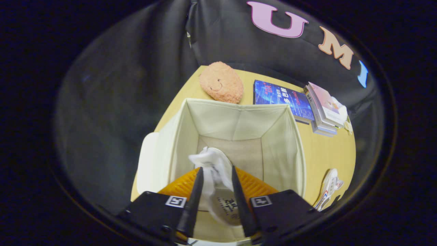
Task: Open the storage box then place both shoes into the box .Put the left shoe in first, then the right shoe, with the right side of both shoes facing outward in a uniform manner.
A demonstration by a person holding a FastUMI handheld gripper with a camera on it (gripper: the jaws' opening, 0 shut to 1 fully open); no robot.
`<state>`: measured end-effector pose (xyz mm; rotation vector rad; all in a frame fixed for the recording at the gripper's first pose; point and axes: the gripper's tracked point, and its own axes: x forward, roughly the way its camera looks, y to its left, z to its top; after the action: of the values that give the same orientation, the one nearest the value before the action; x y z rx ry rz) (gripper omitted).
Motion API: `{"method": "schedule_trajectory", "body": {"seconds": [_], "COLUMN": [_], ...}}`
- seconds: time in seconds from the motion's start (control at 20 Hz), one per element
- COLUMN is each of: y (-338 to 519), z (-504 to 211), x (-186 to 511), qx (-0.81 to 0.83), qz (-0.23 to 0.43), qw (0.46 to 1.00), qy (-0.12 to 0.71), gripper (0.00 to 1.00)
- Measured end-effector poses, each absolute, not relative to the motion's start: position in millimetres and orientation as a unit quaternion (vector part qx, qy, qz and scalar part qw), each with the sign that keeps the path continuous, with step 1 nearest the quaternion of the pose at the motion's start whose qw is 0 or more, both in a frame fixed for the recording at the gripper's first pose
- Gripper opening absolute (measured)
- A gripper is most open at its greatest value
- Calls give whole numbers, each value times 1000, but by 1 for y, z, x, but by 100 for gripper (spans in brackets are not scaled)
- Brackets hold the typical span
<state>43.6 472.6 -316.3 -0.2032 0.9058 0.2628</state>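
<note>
Wooden table (327, 150): gripper (216, 177) clamps shoe (218, 191), seemingly over fabric box (235, 119).

**One camera, riding the gripper, looking steeply down**

The gripper view looks forward along the two fingers (198, 191), which rise at six o'clock and press on a shoe (218, 184) from both sides. It faces steeply down into the open storage box (177, 136), very near its rim. Beyond, toward twelve o'clock, lie the table (324, 150) and the booth wall (136, 68). A second shoe (329, 186) sits at four o'clock.
</note>
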Motion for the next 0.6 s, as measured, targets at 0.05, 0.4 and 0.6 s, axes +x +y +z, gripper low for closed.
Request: {"method": "schedule_trajectory", "body": {"seconds": [0.05,0.4,0.6], "y": [470,410,338], "z": [-308,-258,-232], "x": [43,28,24], "qx": [-91,-103,-111], "qz": [127,91,26], "qw": [890,912,922], "qy": [428,386,369], "gripper": [66,99,99]}}
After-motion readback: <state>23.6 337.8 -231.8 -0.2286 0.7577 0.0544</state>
